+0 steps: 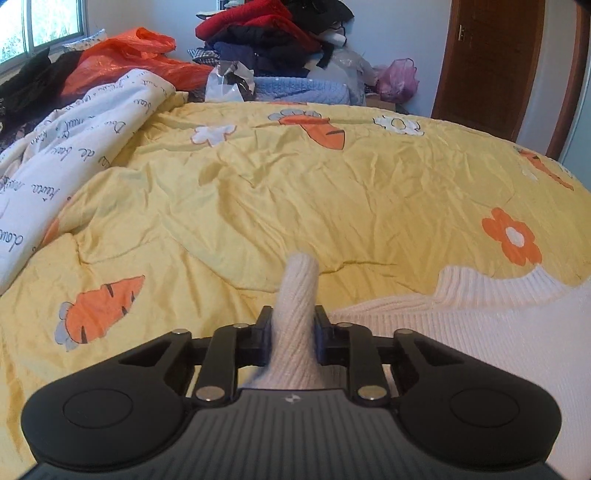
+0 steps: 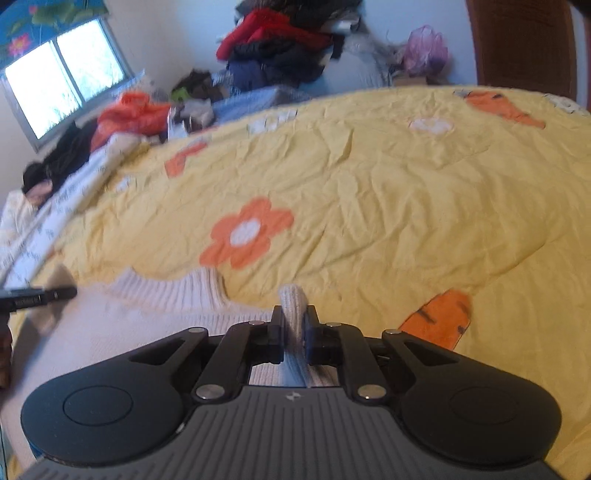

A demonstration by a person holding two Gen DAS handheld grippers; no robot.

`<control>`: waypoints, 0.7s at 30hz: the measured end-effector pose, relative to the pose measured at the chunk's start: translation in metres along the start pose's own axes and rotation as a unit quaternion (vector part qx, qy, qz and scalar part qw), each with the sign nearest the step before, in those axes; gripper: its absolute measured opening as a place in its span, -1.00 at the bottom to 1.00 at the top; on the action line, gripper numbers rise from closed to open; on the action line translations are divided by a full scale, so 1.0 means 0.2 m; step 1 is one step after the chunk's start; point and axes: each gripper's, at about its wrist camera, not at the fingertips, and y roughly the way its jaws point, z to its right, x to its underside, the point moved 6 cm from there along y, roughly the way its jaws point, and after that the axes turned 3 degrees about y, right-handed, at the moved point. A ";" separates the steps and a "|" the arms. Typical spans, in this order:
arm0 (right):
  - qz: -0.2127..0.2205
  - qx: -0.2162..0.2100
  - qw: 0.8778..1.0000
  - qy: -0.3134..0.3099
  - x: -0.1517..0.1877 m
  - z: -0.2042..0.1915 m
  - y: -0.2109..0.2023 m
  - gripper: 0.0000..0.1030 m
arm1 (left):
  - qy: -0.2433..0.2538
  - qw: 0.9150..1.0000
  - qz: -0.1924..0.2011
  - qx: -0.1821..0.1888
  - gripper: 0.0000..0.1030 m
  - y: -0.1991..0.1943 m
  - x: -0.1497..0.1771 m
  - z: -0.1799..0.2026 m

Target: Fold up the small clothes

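Observation:
A white ribbed knit sweater (image 1: pixel 461 325) lies on the yellow quilt (image 1: pixel 295 192), its ribbed collar (image 1: pixel 495 290) toward the far side. My left gripper (image 1: pixel 293 325) is shut on a pinched fold of the sweater's left shoulder, and the fold stands up between the pads. In the right wrist view my right gripper (image 2: pixel 293 326) is shut on a fold of the white sweater (image 2: pixel 122 325) at the other shoulder, right of the collar (image 2: pixel 173 291). The tip of the left gripper (image 2: pixel 40 295) shows at that view's left edge.
The quilt (image 2: pixel 388 192) carries orange carrot and flower prints. A white script-printed blanket (image 1: pixel 66 155) lies bunched at the left. Beyond the bed are an orange plastic bag (image 1: pixel 125 59), a heap of dark and red clothes (image 1: pixel 266 33), a pink bag (image 1: pixel 399 79) and a brown door (image 1: pixel 491 62).

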 end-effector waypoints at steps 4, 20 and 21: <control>0.049 -0.017 0.998 0.037 -0.06 0.05 -0.11 -0.76 | -0.003 1.000 0.025 -0.004 -0.72 -0.03 -0.06 0.00; 0.095 0.068 0.993 0.009 0.04 0.01 -0.19 0.03 | -0.005 0.999 0.031 -0.038 -0.58 -0.11 0.00 -0.01; 0.107 0.061 0.992 0.010 0.04 -0.02 -0.23 0.07 | -0.008 0.998 0.038 -0.041 -0.55 -0.14 -0.01 0.01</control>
